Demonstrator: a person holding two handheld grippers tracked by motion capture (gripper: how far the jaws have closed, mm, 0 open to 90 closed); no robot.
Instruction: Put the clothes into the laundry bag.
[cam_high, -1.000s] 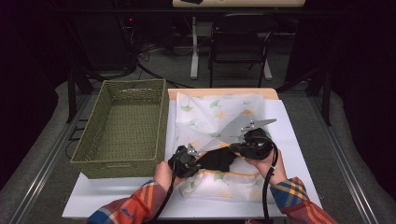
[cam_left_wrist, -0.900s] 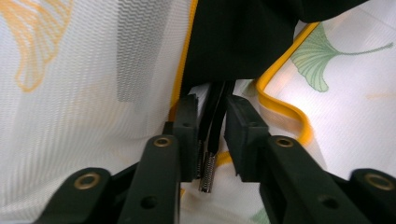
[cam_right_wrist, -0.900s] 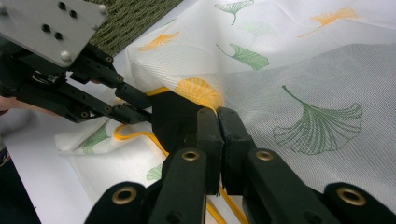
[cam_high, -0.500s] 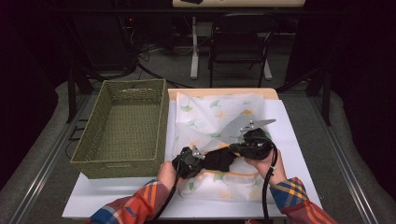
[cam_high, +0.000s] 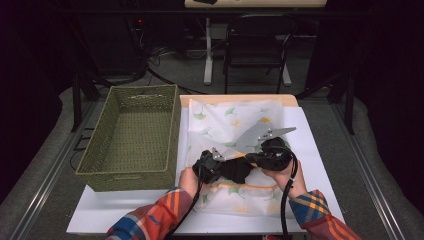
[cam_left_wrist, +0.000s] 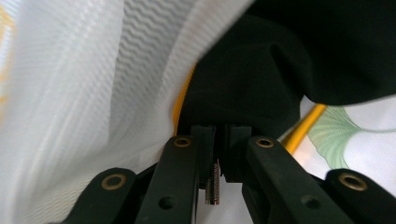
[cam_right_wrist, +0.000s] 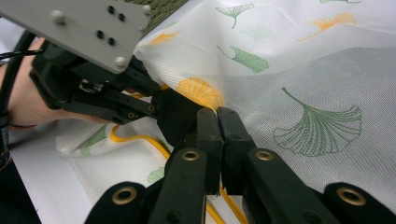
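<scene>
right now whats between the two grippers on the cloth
In the high view, a bunched black fabric lies between the left gripper and right gripper.

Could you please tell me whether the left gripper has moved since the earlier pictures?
Yes. The left gripper has shifted right, away from the basket and toward the right gripper.

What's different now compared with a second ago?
The left gripper slid a little toward the right gripper, its jaws closing on the leaf-print cloth. The right gripper stayed clamped on the cloth's edge, and the green basket did not move.
</scene>
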